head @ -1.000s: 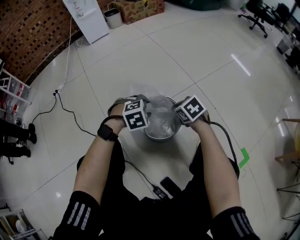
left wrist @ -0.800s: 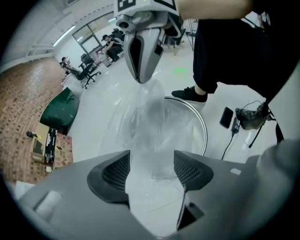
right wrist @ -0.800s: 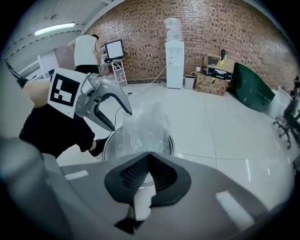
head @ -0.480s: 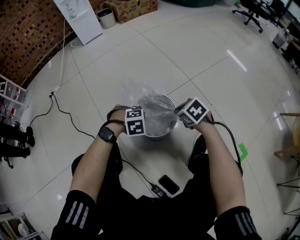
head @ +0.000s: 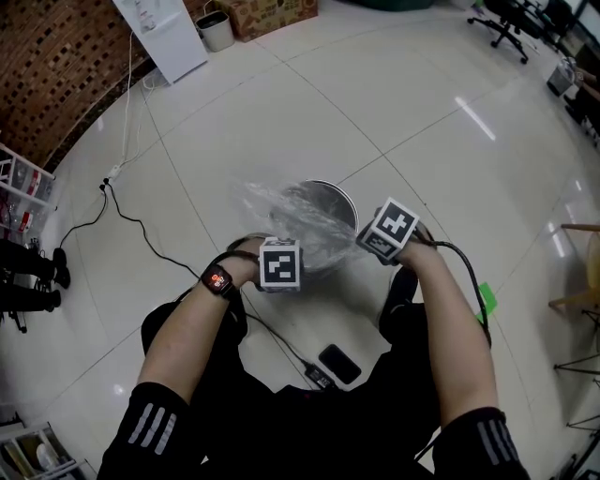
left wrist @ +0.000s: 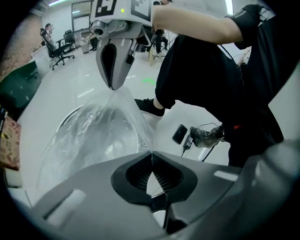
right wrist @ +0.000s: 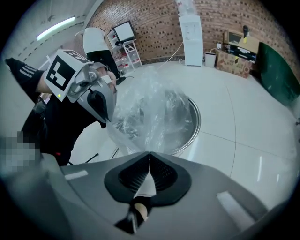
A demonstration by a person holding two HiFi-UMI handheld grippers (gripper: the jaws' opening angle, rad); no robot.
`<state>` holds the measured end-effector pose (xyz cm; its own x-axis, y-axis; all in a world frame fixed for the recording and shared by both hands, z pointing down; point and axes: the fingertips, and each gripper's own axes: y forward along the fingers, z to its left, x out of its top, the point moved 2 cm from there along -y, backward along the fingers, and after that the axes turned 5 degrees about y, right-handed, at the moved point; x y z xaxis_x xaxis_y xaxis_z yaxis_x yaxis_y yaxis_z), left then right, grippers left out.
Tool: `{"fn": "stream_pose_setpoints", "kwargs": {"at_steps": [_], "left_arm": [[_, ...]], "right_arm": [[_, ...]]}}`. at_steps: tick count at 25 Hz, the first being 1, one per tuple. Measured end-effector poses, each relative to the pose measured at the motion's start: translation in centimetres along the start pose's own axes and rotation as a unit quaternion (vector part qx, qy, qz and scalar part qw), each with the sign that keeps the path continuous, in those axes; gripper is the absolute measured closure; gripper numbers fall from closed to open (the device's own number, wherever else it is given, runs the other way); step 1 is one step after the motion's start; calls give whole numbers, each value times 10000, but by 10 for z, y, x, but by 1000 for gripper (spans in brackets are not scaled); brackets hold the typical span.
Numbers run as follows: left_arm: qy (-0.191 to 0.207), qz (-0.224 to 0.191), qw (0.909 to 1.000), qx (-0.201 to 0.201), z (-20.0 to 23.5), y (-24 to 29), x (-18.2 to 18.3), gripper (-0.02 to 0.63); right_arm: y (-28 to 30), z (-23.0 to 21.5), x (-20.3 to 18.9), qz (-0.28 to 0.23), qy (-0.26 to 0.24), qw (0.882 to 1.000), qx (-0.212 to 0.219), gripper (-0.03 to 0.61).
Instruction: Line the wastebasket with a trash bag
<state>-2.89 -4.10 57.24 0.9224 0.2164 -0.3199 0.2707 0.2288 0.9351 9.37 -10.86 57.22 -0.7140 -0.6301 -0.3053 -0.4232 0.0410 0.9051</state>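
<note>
A round metal wastebasket (head: 349,208) stands on the white tiled floor in front of me, with a clear trash bag (head: 286,208) bunched in and over its mouth. My left gripper (left wrist: 151,153) is shut on the bag's film (left wrist: 105,129) at the near left rim. In the head view only its marker cube (head: 280,264) shows. My right gripper (right wrist: 149,160) is shut on the bag's edge (right wrist: 150,110) at the near right rim, under its cube (head: 388,230). The film is stretched taut between the two. The basket's rim (right wrist: 199,123) shows beyond it.
A black phone (head: 338,365) and a charger with its cable (head: 317,380) lie on the floor by my legs. A cable runs left to a power strip (head: 111,176). Far back stand a white cabinet (head: 164,33), a small bin (head: 216,28) and a cardboard box (head: 281,11).
Both hands have come back toward me and down, the left one further. The bag's edge has been drawn out over the near rim and stretched.
</note>
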Motion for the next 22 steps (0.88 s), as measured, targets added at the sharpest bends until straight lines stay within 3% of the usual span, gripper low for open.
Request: {"fn": "stream_pose_setpoints", "kwargs": {"at_steps": [6, 10, 11, 15, 19, 22], "left_arm": [[-14, 319, 9995, -74, -16, 49, -2, 606], [-28, 307, 9994, 178, -10, 66, -8, 514], [-55, 288, 9993, 224, -9, 68, -10, 517], [-96, 231, 9994, 256, -8, 67, -11, 514], [-84, 331, 9991, 232, -11, 63, -14, 503], [-83, 468, 9986, 216, -13, 62, -18, 503]], "right_arm": [[27, -2, -23, 643, -118, 9978, -86, 562], [37, -9, -29, 733, -49, 9969, -283, 561], [40, -12, -31, 774, -17, 9963, -364, 558], [41, -19, -39, 886, 90, 9953, -368, 476], [15, -18, -29, 564, 158, 9982, 95, 459], [-13, -26, -11, 65, 185, 9998, 46, 459]]}}
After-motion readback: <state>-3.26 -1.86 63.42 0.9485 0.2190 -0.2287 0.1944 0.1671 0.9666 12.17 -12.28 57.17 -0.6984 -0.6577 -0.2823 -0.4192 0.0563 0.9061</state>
